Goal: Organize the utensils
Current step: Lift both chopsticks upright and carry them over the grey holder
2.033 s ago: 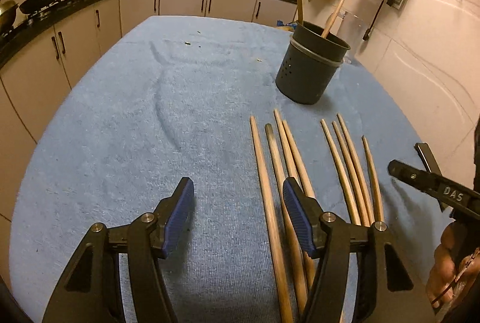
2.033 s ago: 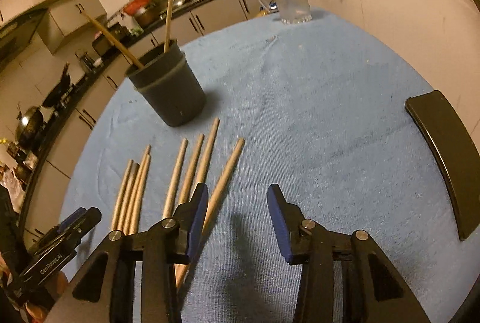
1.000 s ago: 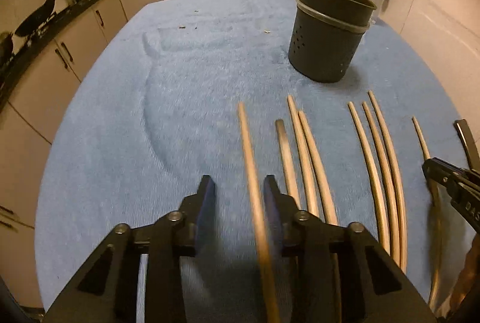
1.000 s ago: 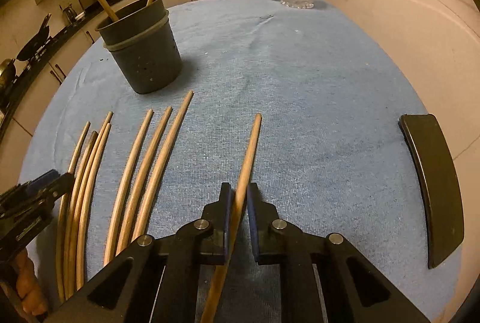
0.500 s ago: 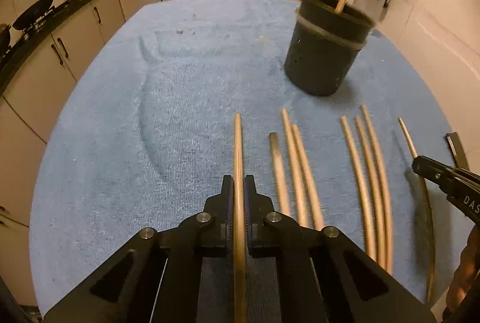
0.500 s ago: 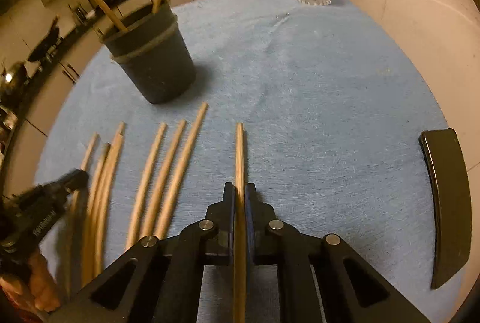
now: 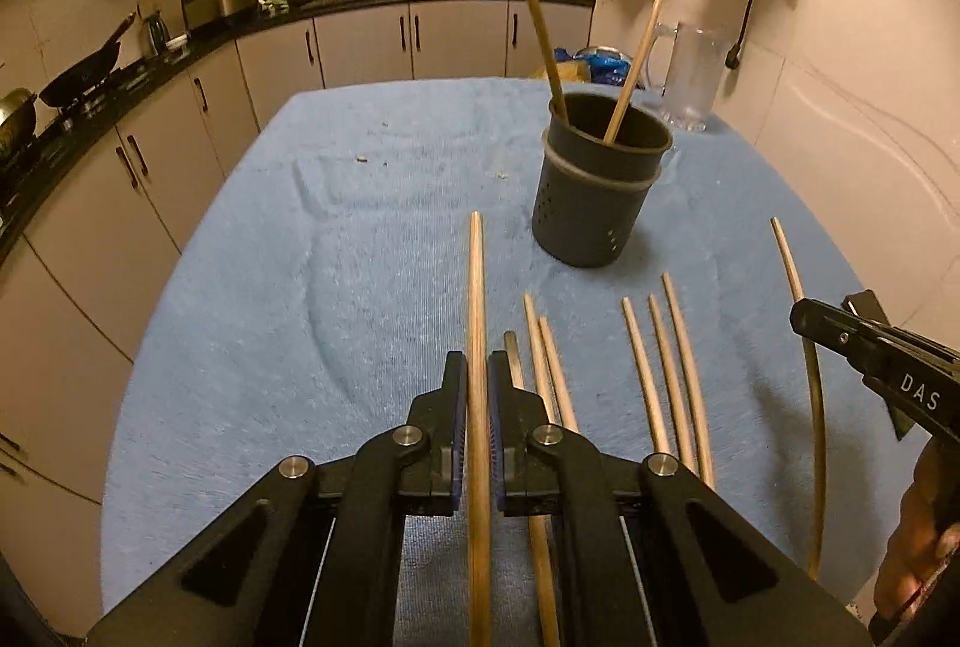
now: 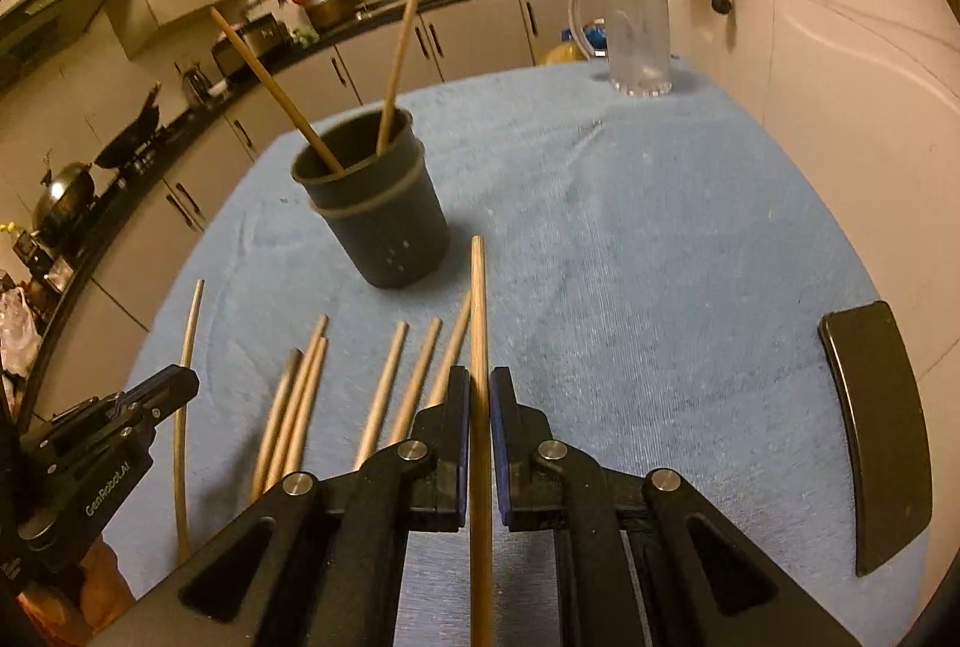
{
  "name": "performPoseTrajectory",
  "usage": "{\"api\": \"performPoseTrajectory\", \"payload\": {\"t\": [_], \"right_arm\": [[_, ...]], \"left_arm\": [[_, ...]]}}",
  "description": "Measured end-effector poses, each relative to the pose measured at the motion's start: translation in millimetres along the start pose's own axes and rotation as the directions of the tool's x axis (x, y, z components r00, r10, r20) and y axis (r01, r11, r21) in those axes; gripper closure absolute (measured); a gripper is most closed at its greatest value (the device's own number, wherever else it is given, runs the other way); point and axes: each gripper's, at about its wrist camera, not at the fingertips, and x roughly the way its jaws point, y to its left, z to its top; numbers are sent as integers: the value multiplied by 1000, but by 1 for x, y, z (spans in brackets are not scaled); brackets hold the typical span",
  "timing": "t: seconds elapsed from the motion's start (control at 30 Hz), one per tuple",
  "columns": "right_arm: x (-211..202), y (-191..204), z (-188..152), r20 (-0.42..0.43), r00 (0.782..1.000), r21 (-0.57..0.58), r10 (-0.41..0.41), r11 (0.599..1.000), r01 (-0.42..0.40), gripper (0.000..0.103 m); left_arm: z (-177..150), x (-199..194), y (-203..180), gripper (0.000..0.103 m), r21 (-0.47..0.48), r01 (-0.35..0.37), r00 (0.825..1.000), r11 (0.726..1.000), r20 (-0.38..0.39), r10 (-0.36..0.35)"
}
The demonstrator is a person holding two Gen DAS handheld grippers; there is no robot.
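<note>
My left gripper is shut on a wooden chopstick and holds it above the blue cloth, pointing left of the dark utensil holder. My right gripper is shut on another wooden chopstick, lifted, its tip near the holder. Two chopsticks stand in the holder. Several loose chopsticks lie on the cloth between the grippers, and they also show in the right wrist view. The right gripper shows at the left view's right edge; the left gripper shows at the right view's left edge.
A clear glass mug stands at the table's far right corner. A black curved object lies at the right edge of the blue cloth. Kitchen cabinets and a counter with pots run behind and to the left.
Both grippers closed on a chopstick each about a second ago and have since lifted them off the cloth; the views now sit higher and point toward the holder.
</note>
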Motion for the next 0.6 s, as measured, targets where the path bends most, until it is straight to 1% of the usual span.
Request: {"api": "performPoseTrajectory", "payload": {"t": [0.23,0.6], "right_arm": [[-16,3,5,74,997,-7,29,1000,-28,96],[-25,6,7,117,993,-16,33,999,-32,96]], "left_arm": [[1,-14,0,97,-1,5,1000,1000,25,-5],[1,-22,1,97,-1,5,999,1000,44,-5]]}}
